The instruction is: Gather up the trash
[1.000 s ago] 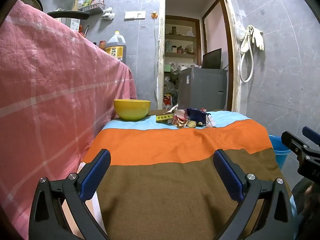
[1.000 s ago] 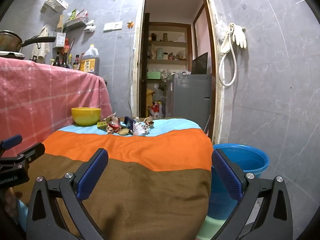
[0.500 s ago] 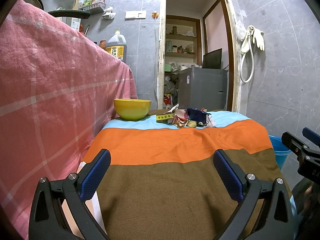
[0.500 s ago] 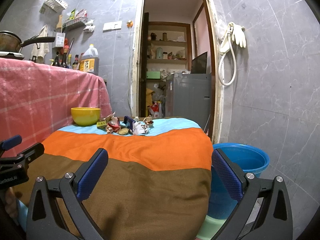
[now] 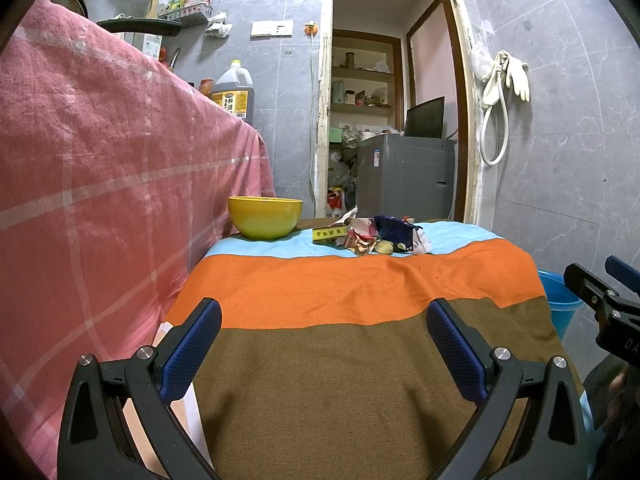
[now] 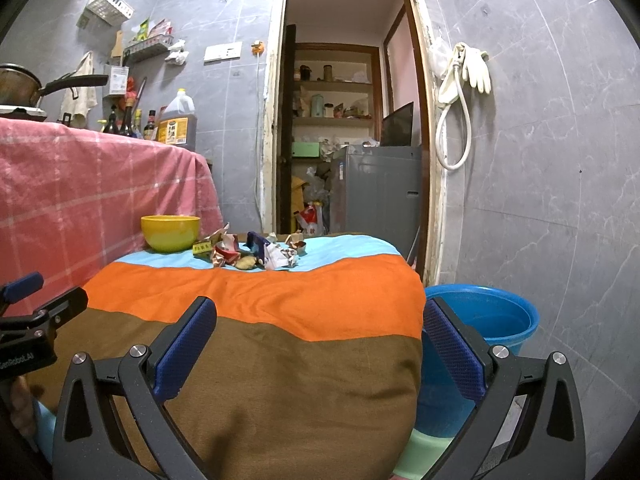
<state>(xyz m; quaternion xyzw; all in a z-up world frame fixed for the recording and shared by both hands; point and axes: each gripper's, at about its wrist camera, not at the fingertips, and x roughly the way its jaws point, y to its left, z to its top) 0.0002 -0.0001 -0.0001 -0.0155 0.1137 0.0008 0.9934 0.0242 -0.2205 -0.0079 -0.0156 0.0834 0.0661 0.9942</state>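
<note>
— Blue pads spread wide and empty: from the left wrist view, your left gripper (image 5: 320, 344) hovers over the brown band of the striped cloth (image 5: 360, 280), pinching nothing. The trash pile (image 5: 372, 236) of crumpled wrappers sits on the light-blue stripe at the far end, well apart from you, just beside the yellow bowl (image 5: 265, 217).

— And from the right wrist view?

— Your right gripper (image 6: 318, 340) is likewise splayed and holding nothing, near the cloth's right edge. The trash pile (image 6: 250, 250) lies untouched far ahead; the blue bucket (image 6: 492, 320) stands on the floor beside the table, with no litter visible in the part you can see.

— So how far along am I?

— I judge nothing is collected yet; every piece remains to be fetched.
</note>
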